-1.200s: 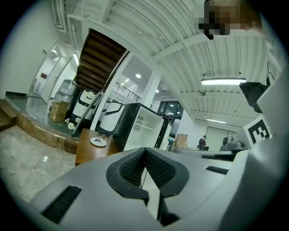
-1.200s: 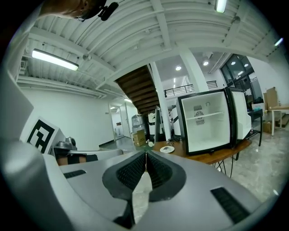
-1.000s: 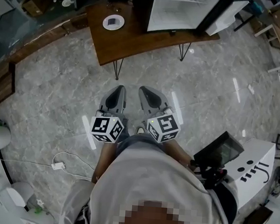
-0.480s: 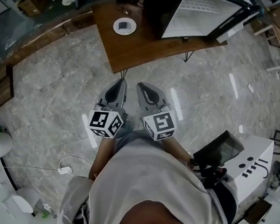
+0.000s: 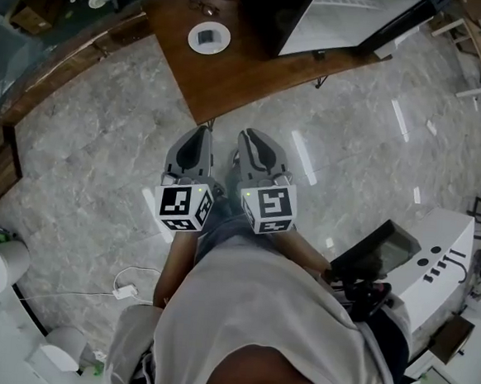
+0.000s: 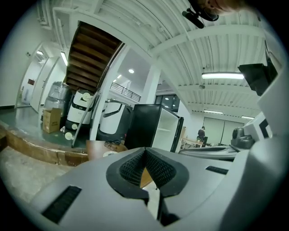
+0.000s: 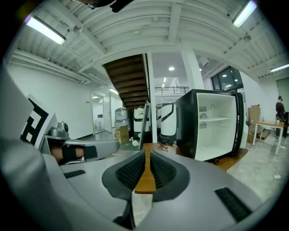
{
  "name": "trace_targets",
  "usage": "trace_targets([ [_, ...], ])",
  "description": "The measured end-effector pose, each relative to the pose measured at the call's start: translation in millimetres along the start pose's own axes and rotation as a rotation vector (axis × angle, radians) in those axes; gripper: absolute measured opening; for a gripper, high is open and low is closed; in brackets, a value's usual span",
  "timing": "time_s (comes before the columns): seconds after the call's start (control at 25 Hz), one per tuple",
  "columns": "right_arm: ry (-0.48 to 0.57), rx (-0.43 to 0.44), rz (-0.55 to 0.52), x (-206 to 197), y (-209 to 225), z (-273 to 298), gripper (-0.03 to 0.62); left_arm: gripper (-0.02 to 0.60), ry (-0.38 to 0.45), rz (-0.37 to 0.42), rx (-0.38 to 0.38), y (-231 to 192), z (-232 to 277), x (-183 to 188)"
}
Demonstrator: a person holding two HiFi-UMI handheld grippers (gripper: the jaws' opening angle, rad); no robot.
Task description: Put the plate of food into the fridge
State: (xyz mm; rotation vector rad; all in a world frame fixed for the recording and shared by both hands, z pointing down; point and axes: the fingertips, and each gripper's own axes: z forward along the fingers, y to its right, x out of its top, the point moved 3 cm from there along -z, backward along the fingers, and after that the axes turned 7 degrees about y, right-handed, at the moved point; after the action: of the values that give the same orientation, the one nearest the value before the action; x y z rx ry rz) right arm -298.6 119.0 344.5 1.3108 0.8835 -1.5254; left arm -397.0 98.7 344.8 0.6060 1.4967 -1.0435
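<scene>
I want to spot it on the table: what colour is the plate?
White; the plate shows best in the head view.

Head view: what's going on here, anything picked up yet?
Not yet. A person stands on the stone floor with a gripper in each hand. The left gripper and right gripper are both shut and empty, held side by side and pointing toward the wooden table. The plate of food sits on that table, left of the black fridge, whose door stands open. The plate is well ahead of both grippers.
</scene>
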Motion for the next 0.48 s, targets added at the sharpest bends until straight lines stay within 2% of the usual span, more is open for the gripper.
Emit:
trace_targets([
  [0.2,-0.044,-0.009,0.037,-15.8,23.3,46.1,0.021,0.02,0.019,-0.063,0.005,-29.6,43.1,-8.5],
  [0.48,-0.05,-0.004,0.076,-3.6,82.7,137.3,0.021,0.02,-0.04,0.003,0.045,-72.6,147.8,-4.2],
])
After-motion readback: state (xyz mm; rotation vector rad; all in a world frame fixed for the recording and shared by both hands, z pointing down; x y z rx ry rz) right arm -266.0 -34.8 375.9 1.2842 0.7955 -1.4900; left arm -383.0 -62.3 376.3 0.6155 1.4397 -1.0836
